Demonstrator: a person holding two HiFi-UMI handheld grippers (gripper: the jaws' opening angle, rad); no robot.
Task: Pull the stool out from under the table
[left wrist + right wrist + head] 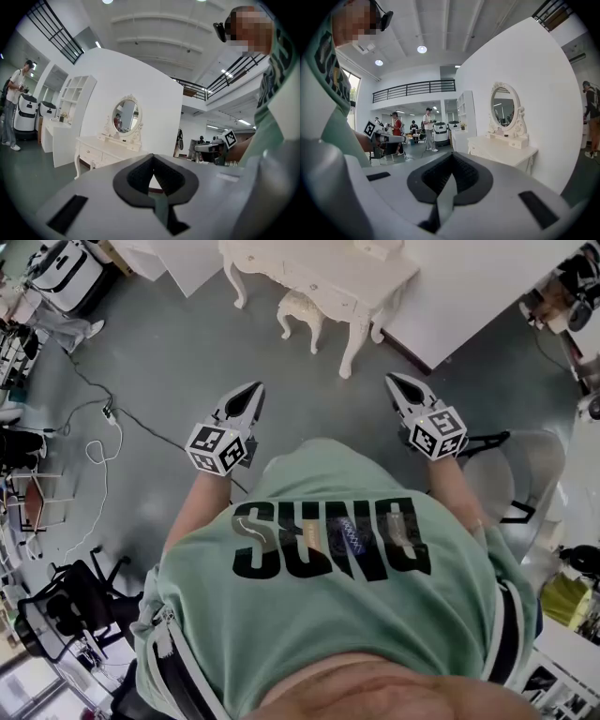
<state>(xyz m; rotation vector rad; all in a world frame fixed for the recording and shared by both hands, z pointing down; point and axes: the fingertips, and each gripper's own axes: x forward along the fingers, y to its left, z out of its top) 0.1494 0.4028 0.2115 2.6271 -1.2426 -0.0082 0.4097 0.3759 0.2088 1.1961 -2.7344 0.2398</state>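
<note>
The person stands well back from the white tabletop [314,268] by the wall, with a stretch of bare grey floor [187,352] between. The stool [300,310] sits tucked under it between the curved legs, with only its cushioned seat and front legs showing from above. It has not been pulled out at all.

Both tools are held out in front of the body, pointing toward the furniture, which looks to me like an approach posture, not a reach. The left tool [246,397] has its jaws together with nothing between them. The right tool [401,388] is likewise closed and empty. Carrying them closed makes sense while nothing is within reach.

In the left gripper view the oval mirror [125,116] above the tabletop shows ahead, so the person seems lined up on it. I'd judge the next need is to walk closer, lower a tool and open it for the stool's seat edge or a leg.
</note>
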